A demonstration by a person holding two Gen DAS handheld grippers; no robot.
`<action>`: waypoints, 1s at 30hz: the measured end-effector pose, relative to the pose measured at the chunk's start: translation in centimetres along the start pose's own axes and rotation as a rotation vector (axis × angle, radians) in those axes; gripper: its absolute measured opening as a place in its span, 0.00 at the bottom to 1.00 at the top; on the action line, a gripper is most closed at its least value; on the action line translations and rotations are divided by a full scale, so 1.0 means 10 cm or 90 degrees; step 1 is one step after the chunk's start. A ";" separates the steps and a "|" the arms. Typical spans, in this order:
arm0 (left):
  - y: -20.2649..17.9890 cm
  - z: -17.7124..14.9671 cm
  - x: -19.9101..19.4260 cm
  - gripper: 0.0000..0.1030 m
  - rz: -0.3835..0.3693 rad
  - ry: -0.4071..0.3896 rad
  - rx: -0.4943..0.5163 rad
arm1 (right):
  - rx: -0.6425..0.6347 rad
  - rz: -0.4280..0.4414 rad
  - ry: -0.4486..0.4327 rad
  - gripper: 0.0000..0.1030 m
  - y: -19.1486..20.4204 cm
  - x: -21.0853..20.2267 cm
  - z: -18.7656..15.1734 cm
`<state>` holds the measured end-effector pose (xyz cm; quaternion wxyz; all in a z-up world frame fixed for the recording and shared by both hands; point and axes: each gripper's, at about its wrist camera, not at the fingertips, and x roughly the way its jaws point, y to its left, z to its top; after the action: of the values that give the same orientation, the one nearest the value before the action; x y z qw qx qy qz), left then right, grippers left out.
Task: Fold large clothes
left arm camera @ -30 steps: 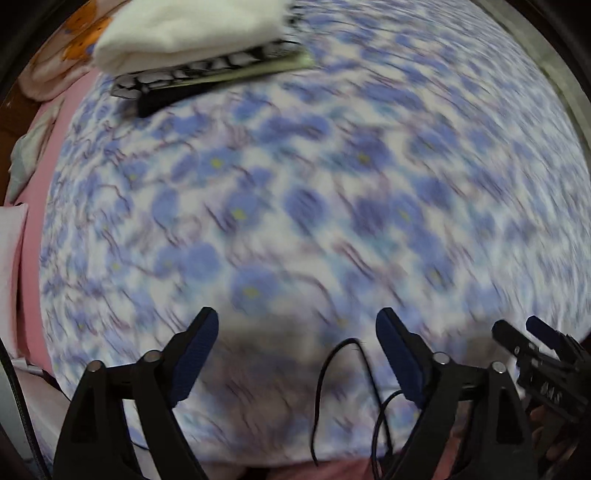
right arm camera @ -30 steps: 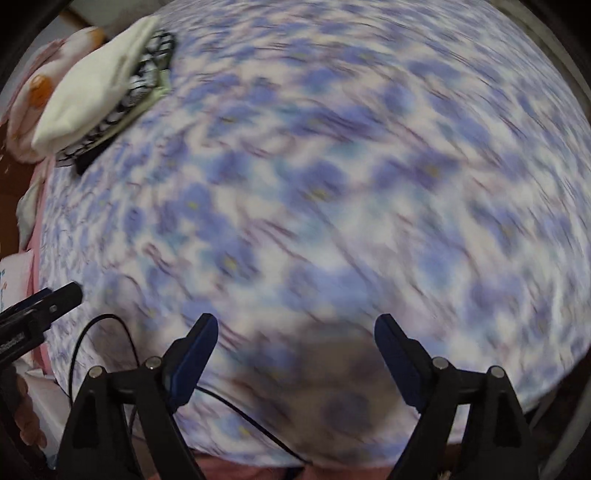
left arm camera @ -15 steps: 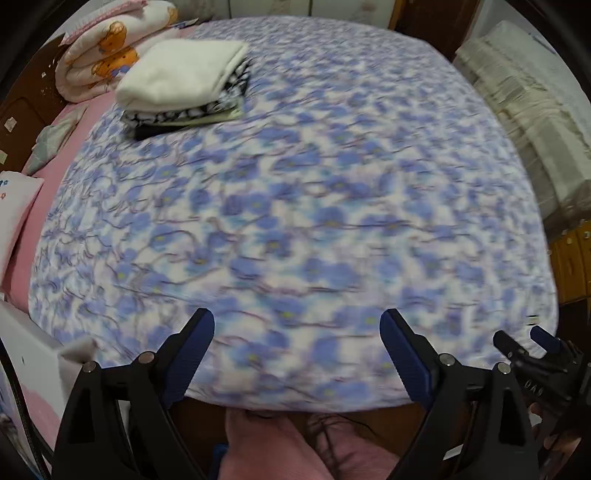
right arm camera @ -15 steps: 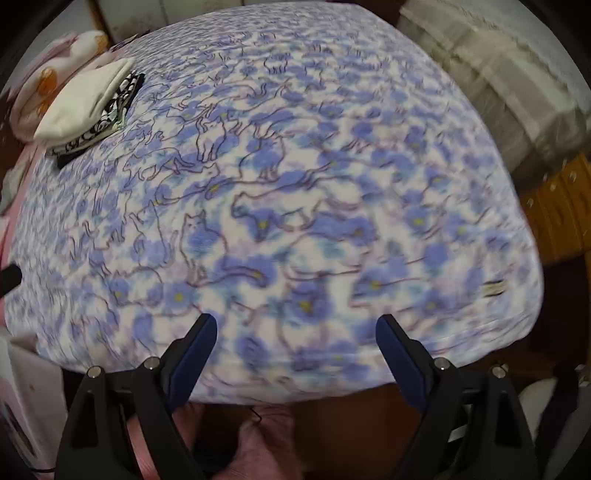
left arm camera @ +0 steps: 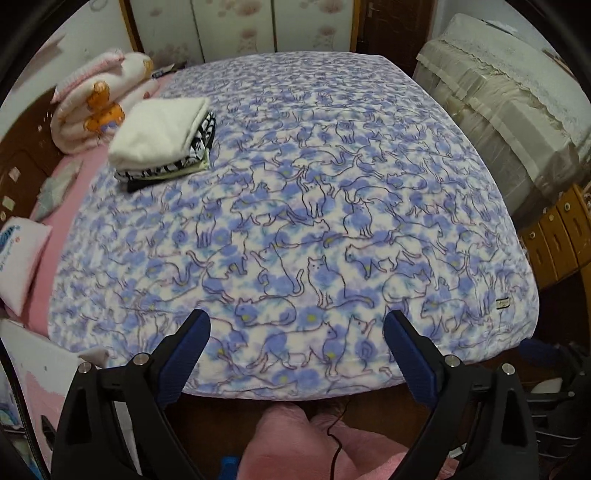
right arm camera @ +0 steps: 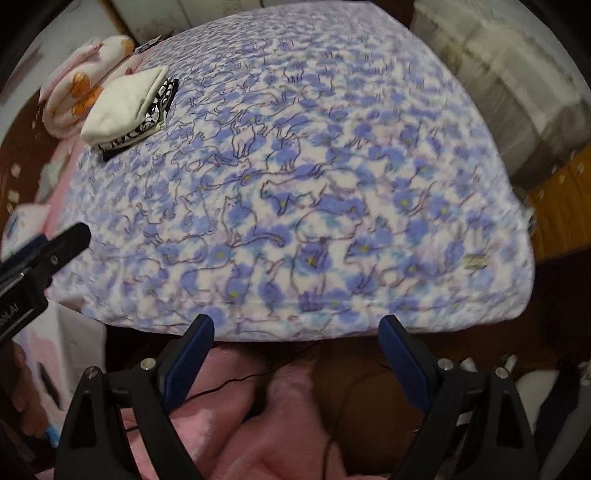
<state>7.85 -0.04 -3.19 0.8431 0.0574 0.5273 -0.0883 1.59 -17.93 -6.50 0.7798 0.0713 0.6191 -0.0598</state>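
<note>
A large fleece blanket (left arm camera: 314, 221) with blue cats and flowers lies spread flat over the whole bed, also visible in the right wrist view (right arm camera: 295, 184). My left gripper (left arm camera: 296, 321) hangs high over its near edge, its jaws opening with nothing between them. My right gripper (right arm camera: 296, 325) stands open and empty beyond the near edge, above a person's pink-clad legs (right arm camera: 258, 424). The left gripper's finger (right arm camera: 62, 243) shows at the left of the right wrist view. A stack of folded clothes (left arm camera: 162, 136), white on top of black-and-white, sits at the far left of the blanket.
A rolled bear-print quilt (left arm camera: 96, 99) and a white pillow (left arm camera: 22, 266) lie on the pink sheet at the left. Lace-covered furniture (left arm camera: 498, 92) and wooden drawers (left arm camera: 557, 236) stand along the right. Wardrobe doors (left arm camera: 236, 29) close off the back.
Both grippers have risen and drawn back from close over the blanket. The whole bed and its near edge have come into view, and the person's legs show below.
</note>
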 end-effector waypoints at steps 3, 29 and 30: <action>-0.03 -0.07 -0.03 0.93 -0.004 0.004 0.002 | -0.004 0.003 -0.029 0.88 0.01 -0.09 -0.05; 0.26 -0.37 -0.13 0.99 0.014 0.002 -0.082 | -0.071 0.003 -0.123 1.00 0.18 -0.33 0.03; 0.27 -0.37 -0.13 0.99 0.013 0.002 -0.081 | -0.072 0.003 -0.122 1.00 0.19 -0.33 0.04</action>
<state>4.59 3.38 -3.67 0.8452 0.0088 0.5323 -0.0461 1.52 -16.16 -3.13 0.8382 0.0225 0.5441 -0.0299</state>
